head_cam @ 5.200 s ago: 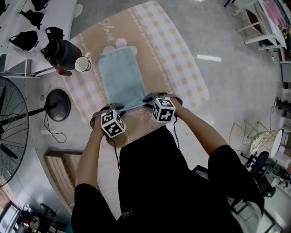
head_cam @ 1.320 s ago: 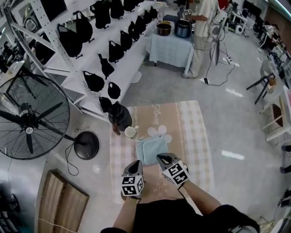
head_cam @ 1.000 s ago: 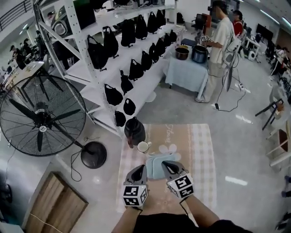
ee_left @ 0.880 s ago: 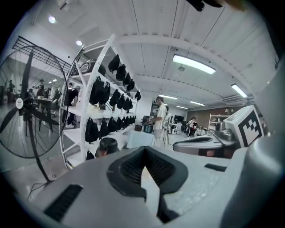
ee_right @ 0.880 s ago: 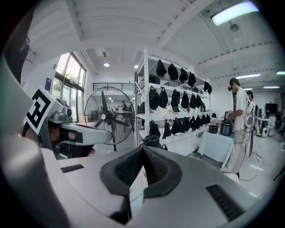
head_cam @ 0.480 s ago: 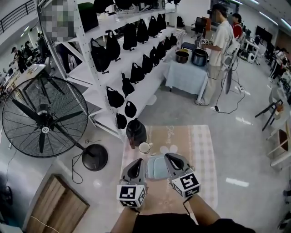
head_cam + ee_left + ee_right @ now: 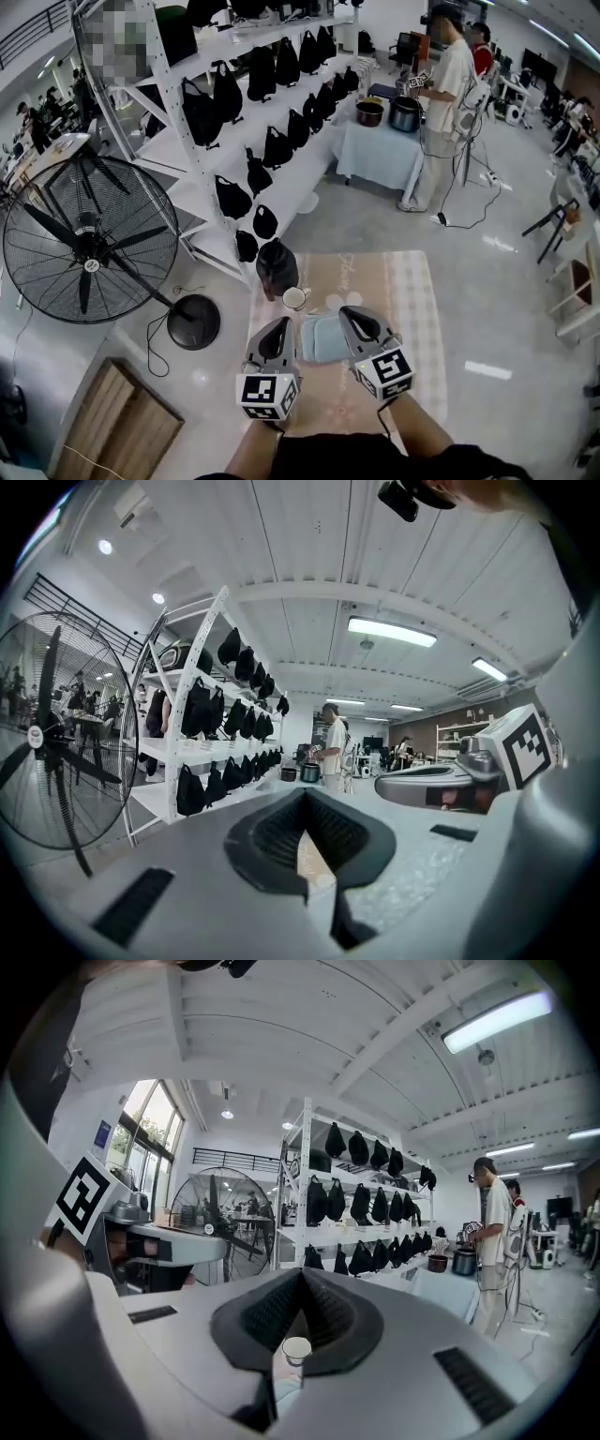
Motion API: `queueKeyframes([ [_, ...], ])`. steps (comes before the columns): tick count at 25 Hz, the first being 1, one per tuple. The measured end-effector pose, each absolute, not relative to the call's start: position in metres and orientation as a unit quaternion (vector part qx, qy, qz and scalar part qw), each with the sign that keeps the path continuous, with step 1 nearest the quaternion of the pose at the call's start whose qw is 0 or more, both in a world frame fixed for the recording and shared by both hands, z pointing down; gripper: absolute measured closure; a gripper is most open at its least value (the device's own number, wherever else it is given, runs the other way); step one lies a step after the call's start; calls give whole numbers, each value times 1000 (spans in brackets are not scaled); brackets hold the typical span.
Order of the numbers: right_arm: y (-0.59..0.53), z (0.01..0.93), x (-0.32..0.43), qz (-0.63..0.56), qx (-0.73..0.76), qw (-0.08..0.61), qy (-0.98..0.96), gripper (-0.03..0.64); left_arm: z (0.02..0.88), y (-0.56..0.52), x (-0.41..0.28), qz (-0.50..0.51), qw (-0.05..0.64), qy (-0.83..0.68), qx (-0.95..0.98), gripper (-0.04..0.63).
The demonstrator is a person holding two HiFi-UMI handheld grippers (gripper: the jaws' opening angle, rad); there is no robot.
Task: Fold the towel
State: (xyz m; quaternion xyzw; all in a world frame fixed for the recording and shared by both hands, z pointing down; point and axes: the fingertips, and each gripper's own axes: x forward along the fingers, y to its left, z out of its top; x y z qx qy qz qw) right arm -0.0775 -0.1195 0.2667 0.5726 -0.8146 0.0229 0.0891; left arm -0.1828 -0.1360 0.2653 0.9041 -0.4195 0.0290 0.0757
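The left gripper (image 7: 279,326) hovers, jaws pressed together and empty. Below and between it and the right gripper (image 7: 351,315), the folded towel (image 7: 322,339) lies on the checked mat (image 7: 412,309). The right gripper's jaws are likewise closed on nothing.

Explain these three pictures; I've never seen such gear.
No robot here: a person holds a gripper in each hand, the left gripper and the right gripper, each bearing a marker cube. The wide picture comes from a camera on the person's head, looking down; the other two come from cameras riding on the grippers, looking along their fingers. On the floor lies a checked mat with a folded blue towel; a white cup and a dark jug stand at its edge. Both grippers are shut and hold nothing.
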Motion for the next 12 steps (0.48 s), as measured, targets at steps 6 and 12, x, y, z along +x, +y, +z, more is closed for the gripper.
queueKeyframes([
  [6,-118,259,-75,14,576,84,-813,615,253,-133,-181,18,62,-417,906,591],
  [12,-115,255,-76,12,576,82,-813,615,251,-131,-183,17,62,-419,906,591],
])
